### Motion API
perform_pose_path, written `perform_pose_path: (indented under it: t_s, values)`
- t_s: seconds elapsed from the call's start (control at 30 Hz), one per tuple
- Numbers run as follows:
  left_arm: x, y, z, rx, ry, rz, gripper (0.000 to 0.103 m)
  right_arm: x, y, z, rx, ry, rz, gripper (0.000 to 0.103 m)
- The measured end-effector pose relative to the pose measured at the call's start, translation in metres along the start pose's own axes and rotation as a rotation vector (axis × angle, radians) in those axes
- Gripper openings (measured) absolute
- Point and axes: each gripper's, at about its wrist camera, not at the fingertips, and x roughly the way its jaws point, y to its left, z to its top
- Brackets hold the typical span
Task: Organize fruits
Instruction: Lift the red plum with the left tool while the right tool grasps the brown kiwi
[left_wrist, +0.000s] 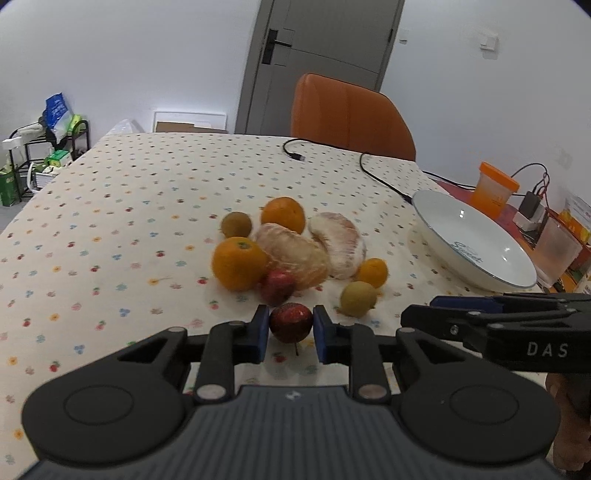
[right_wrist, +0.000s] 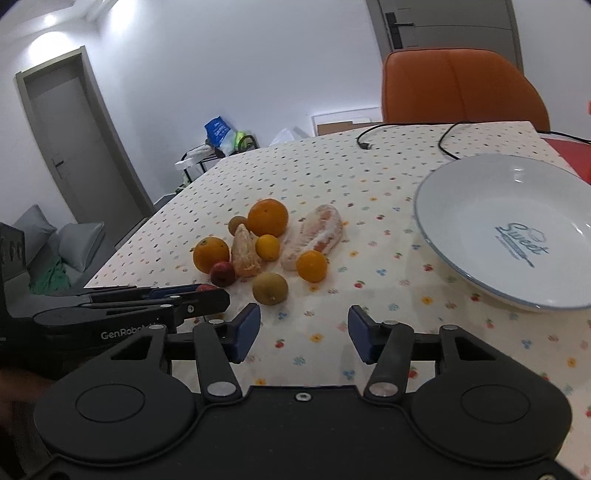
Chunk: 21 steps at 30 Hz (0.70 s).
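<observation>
A heap of fruit lies mid-table: oranges (left_wrist: 238, 263), peeled pomelo pieces (left_wrist: 340, 243), a second red fruit (left_wrist: 277, 287) and a green-brown fruit (left_wrist: 357, 298). My left gripper (left_wrist: 290, 326) is closed around a small dark red fruit (left_wrist: 290, 322) at the heap's near edge, its pads touching both sides. My right gripper (right_wrist: 301, 332) is open and empty above the cloth, near a green-brown fruit (right_wrist: 269, 288). A white plate (right_wrist: 461, 266) marked "Sweet" stands empty at the right.
The table wears a flower-dotted cloth (left_wrist: 129, 206). A black cable (left_wrist: 373, 175) runs across its far side. An orange chair (left_wrist: 351, 114) stands behind. An orange-lidded cup (left_wrist: 493, 188) and a clear container (left_wrist: 557, 251) sit beyond the plate.
</observation>
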Motion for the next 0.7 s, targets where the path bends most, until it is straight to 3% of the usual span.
perform_pose_path:
  t_s: [0.63,0.7]
  values:
    - [-0.019,0.035,-0.003,-0.078,-0.064,0.108,0.024,0.044,0.027,0.019,-0.090,0.048,0.049,0.047]
    - [-0.020,0.035,-0.003,-0.078,-0.071,0.106,0.024,0.047,0.029,0.018,-0.093,0.048,0.052,0.032]
